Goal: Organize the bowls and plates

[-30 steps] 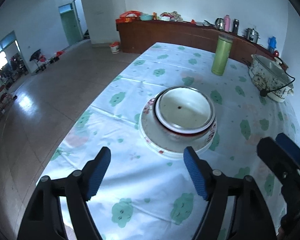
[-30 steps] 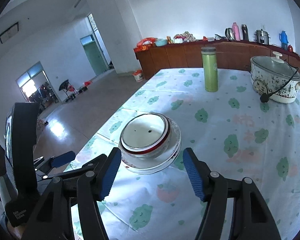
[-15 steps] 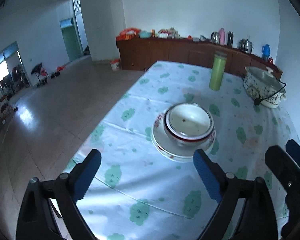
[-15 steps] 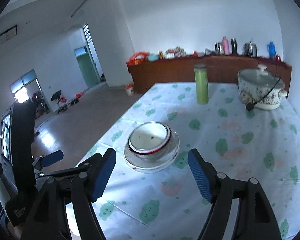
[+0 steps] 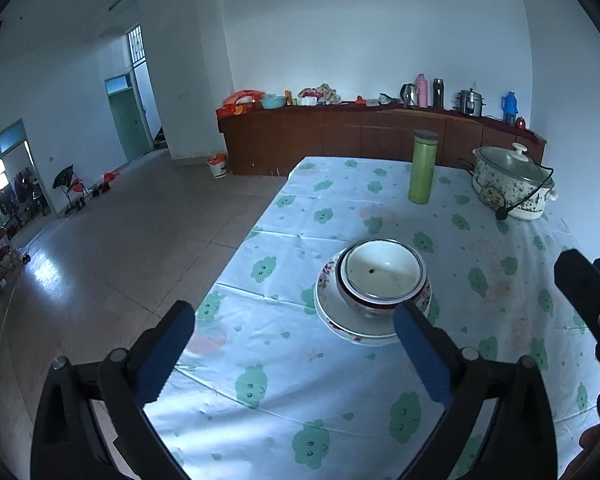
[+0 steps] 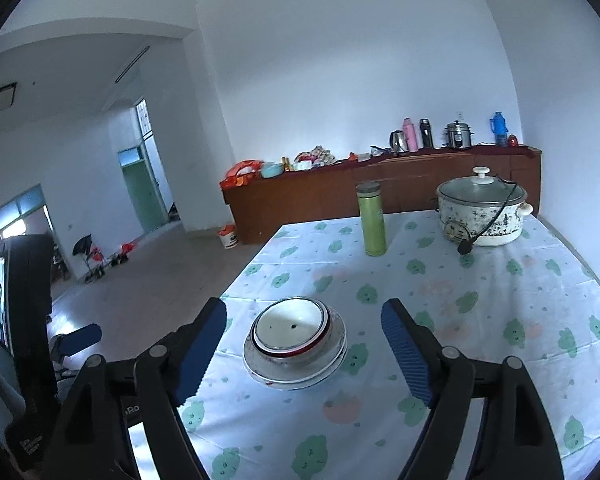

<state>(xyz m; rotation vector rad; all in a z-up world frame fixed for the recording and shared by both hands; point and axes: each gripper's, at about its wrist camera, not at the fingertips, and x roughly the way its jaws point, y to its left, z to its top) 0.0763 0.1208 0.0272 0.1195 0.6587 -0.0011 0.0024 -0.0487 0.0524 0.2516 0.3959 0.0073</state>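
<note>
Item: stacked crockery. A white bowl (image 5: 384, 276) with a red band below its rim sits nested in a shallow plate (image 5: 340, 320) with a floral edge, on the cloud-print tablecloth (image 5: 300, 392). In my left view the stack lies right of centre; in my right view, low centre.

Handling, by judgement: glazed ware, rigid, moderately heavy, slick and breakable. The bowl rides loose in the plate, so tilting could slide it. Best hold: the plate's rim from opposite sides, kept level; or the bowl wall alone.

My left gripper (image 5: 296, 356): jaws spread about as wide as they go, having just been opening, nothing between them; the right pad overlaps the plate's edge in the picture, and I cannot tell whether it touches. My right gripper (image 6: 304, 352): jaws wide, also just opening, empty, the stack framed between them but apart.

Surroundings: green flask (image 5: 422, 168) upright at upper centre-right; lidded slow cooker (image 5: 512, 188) with trailing cord at upper right. Both well apart; nothing obstructs.
</note>
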